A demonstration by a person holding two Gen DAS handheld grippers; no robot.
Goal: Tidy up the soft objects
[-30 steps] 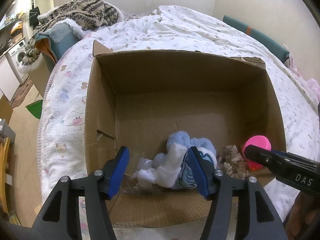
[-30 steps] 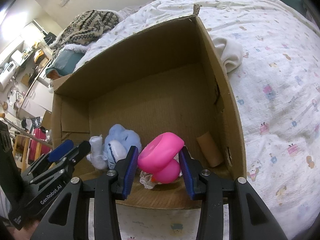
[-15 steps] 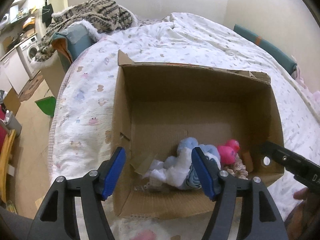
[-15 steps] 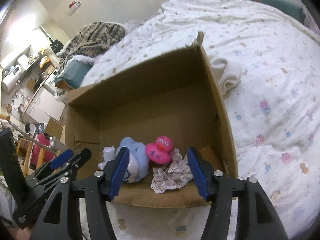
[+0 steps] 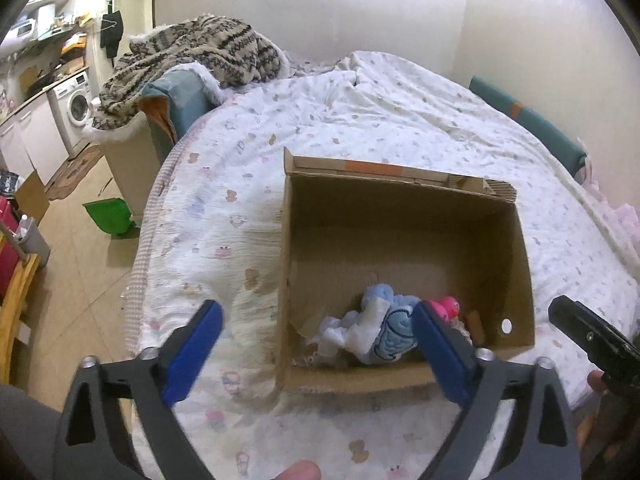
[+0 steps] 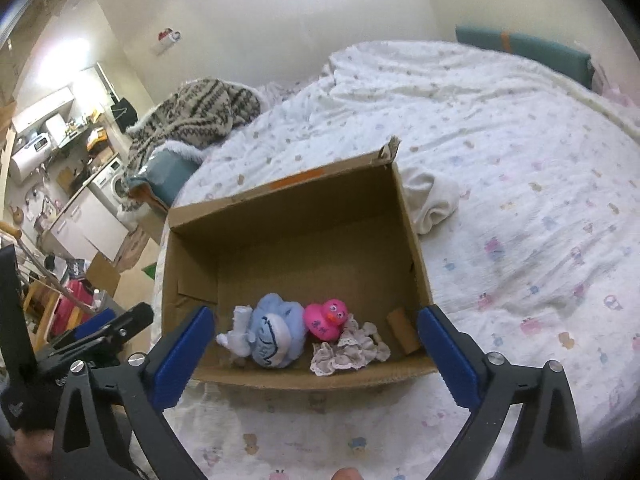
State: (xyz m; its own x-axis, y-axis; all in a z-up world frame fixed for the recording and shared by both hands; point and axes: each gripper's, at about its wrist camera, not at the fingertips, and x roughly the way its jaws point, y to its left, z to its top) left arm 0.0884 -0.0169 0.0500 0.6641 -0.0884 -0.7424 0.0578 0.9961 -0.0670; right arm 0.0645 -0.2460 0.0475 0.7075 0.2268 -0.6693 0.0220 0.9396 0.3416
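Note:
An open cardboard box (image 5: 400,176) (image 6: 280,200) sits on the bed. On its floor lie a light blue plush toy (image 5: 394,320) (image 6: 272,336), a pink rubber duck (image 5: 446,306) (image 6: 326,320), a lacy grey cloth (image 6: 348,348) and a short cardboard tube (image 6: 402,330). My left gripper (image 5: 316,312) hangs above the box's near left corner. Its jaws are opening wide and nothing is between them. My right gripper (image 6: 316,314) hovers over the near edge. Its jaws are opening too, and the toys lie far below, untouched.
The bed quilt (image 5: 360,120) spreads around the box. A rolled white cloth (image 6: 432,200) lies against the box's right wall. A knitted blanket (image 5: 192,52) is piled at the bed's far left. On the floor to the left is a green dustpan (image 5: 108,214).
Both grippers let go, the left of the blue plush and the right of the pink duck. They spread wide and drew up and back out of the box. The duck now sits upright.

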